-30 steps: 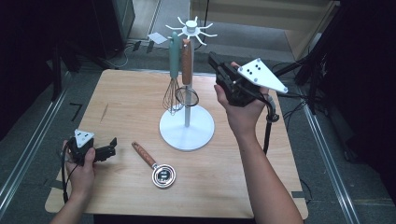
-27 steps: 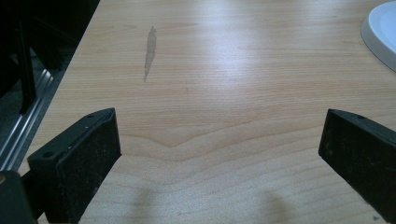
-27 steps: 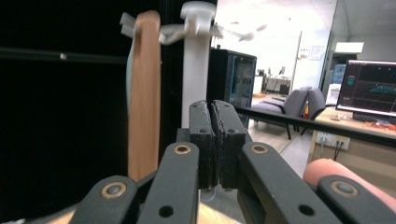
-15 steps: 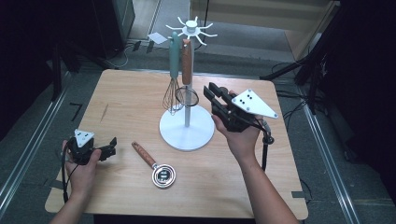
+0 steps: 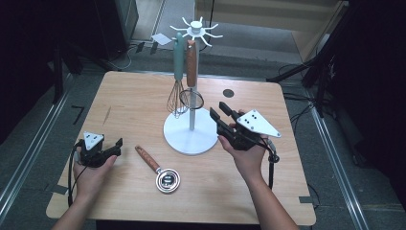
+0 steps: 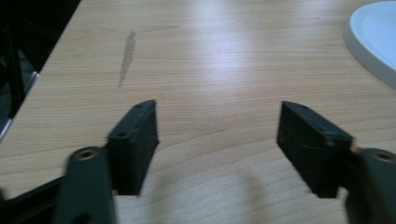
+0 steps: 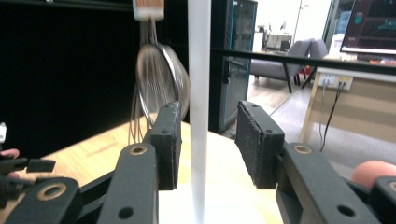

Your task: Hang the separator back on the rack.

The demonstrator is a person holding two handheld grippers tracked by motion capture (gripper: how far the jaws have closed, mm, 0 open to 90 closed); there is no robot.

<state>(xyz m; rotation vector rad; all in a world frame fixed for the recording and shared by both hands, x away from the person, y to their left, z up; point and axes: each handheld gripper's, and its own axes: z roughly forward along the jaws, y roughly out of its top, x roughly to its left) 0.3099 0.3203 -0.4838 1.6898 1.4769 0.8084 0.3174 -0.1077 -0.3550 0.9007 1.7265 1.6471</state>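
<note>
While the strainer [image 5: 192, 98] hangs on the white stand [image 5: 190, 137] mid-bench [image 5: 249, 191], the right hand-held gripper [image 5: 221, 114] at its three o'clock has just been opening, empty, and the left hand-held gripper [image 5: 115, 145], at eight o'clock, has just been closing on nothing.

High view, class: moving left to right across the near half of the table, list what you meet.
Left hand-held gripper → wooden-handled strainer lying flat → white stand base → right hand-held gripper.
</note>
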